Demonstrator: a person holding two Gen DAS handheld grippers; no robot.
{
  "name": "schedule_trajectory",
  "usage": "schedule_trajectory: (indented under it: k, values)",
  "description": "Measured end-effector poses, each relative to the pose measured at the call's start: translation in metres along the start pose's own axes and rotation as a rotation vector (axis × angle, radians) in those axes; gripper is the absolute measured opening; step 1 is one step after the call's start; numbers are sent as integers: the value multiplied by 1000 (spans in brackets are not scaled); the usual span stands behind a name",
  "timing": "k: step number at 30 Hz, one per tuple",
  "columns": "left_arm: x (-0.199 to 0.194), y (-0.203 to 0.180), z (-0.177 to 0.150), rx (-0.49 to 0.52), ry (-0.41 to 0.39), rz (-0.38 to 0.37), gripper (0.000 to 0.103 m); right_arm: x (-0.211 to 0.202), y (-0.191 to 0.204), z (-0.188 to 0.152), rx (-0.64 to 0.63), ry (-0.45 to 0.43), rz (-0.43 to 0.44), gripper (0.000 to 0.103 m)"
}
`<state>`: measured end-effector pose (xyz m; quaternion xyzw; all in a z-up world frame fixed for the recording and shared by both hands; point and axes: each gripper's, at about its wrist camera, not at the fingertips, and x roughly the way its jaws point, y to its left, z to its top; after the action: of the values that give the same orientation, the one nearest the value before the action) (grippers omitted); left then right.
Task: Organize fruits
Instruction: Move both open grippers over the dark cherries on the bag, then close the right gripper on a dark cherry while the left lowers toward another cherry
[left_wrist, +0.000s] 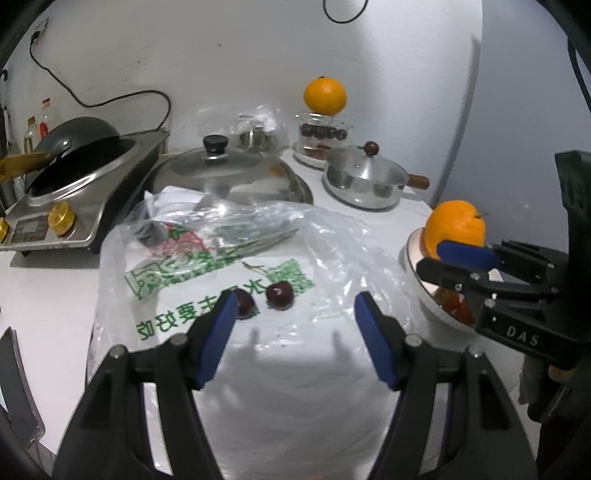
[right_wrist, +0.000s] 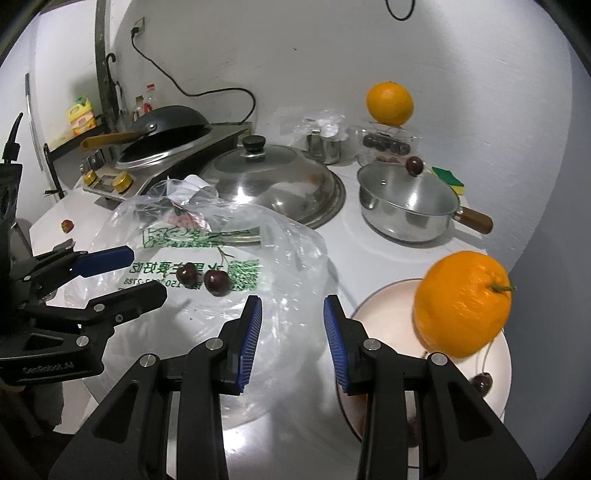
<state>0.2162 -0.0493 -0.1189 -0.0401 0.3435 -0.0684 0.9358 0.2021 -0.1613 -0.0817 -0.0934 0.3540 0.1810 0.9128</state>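
Two dark cherries (left_wrist: 279, 294) (right_wrist: 216, 281) lie on a clear plastic bag (left_wrist: 325, 243) (right_wrist: 280, 251) with green print on the white counter. My left gripper (left_wrist: 295, 306) is open just before them, its left pad beside one cherry. It also shows in the right wrist view (right_wrist: 122, 273). An orange (left_wrist: 454, 229) (right_wrist: 461, 302) sits on a white plate (left_wrist: 424, 295) (right_wrist: 384, 325) at the right, with a cherry (right_wrist: 482, 382) and something red, partly hidden. My right gripper (right_wrist: 293, 314) is open and empty between bag and plate; it also shows in the left wrist view (left_wrist: 443, 258).
A second orange (left_wrist: 325, 94) (right_wrist: 389, 103) rests on a clear box of cherries (left_wrist: 323, 133) (right_wrist: 386, 142) at the back. A steel pan with lid (right_wrist: 406, 206), a large domed lid (right_wrist: 269, 181), a wok on a cooker (right_wrist: 162, 136), and a strawberry (right_wrist: 67, 225) stand around.
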Motion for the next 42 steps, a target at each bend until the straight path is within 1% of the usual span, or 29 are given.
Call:
schedule_trajectory:
  k: [5, 9, 22, 33, 42]
  values:
    - [1, 14, 0, -14, -2, 16, 67, 10, 11, 5, -13, 10, 17, 37]
    - [4, 25, -2, -29, 6, 22, 67, 20, 21, 8, -25, 22, 31, 40]
    - [20, 56, -8, -63, 25, 38, 67, 55, 47, 18, -58, 62, 81, 41]
    - [37, 71, -8, -77, 38, 39, 67, 87, 62, 24, -84, 106, 122, 41]
    - [51, 78, -10, -91, 60, 36, 67, 110, 66, 23, -86, 139, 146, 41]
